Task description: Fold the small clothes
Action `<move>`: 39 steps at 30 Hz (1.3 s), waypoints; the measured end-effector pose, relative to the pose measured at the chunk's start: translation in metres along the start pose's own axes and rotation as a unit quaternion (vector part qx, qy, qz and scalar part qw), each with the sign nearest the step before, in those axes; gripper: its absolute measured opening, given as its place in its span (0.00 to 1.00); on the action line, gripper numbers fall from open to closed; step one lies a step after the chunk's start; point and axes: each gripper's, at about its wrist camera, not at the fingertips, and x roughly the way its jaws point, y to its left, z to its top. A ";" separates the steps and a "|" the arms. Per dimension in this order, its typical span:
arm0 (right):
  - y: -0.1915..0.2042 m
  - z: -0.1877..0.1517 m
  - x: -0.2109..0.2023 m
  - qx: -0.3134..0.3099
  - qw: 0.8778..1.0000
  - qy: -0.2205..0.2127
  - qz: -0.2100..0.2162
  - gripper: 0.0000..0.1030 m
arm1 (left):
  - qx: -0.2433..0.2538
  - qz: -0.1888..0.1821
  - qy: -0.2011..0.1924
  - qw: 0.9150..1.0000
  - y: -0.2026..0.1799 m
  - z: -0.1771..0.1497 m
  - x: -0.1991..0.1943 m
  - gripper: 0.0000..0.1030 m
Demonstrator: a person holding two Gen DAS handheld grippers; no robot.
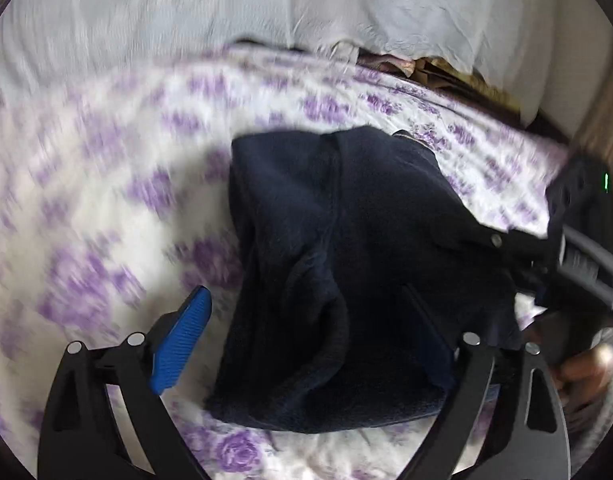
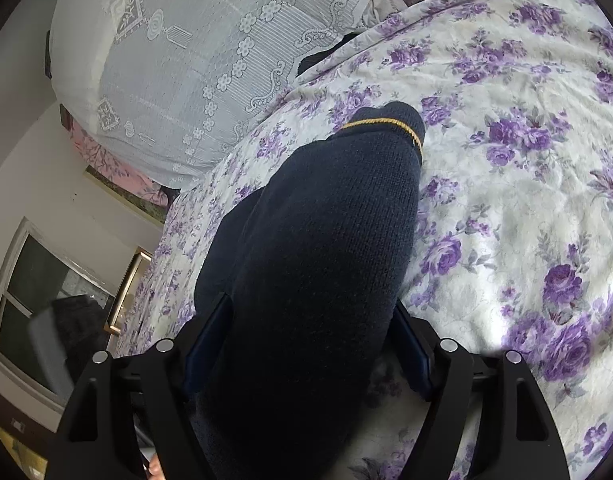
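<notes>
A dark navy knit garment (image 1: 346,220) with a small button (image 1: 495,240) lies bunched on the purple-flowered bedsheet (image 1: 86,200). My left gripper (image 1: 302,296) hangs over its near end, open wide. Its blue left pad (image 1: 182,340) is over bare sheet, and its right finger is over the cloth. In the right wrist view the garment (image 2: 338,200), with a thin yellow trim line (image 2: 386,122), fills the gap between my right gripper's (image 2: 310,304) fingers, and both pads press its sides. The right gripper (image 1: 578,240) also shows at the left view's right edge, holding the garment's end.
A white lace-covered pillow (image 2: 186,60) lies along the far side of the bed. The flowered sheet (image 2: 506,200) spreads out to the right of the garment. A window (image 2: 26,300) is beyond the bed's left edge. A person's hand (image 1: 582,372) grips the right tool.
</notes>
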 end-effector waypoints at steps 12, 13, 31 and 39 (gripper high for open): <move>0.000 0.000 0.001 -0.002 1.000 -0.002 -0.001 0.75 | -0.006 -0.004 0.003 1.000 0.005 0.003 0.001 0.88; 0.001 0.000 0.001 -0.003 1.000 -0.002 -0.001 0.75 | -0.007 -0.005 0.004 1.000 0.005 0.003 0.001 0.88; 0.003 0.002 0.003 -0.007 1.000 -0.005 -0.010 0.77 | -0.147 -0.216 0.098 0.960 0.054 0.005 0.035 0.89; 0.005 0.003 0.004 -0.021 0.999 -0.012 -0.029 0.69 | -0.142 -0.211 0.079 0.964 0.050 0.003 0.031 0.58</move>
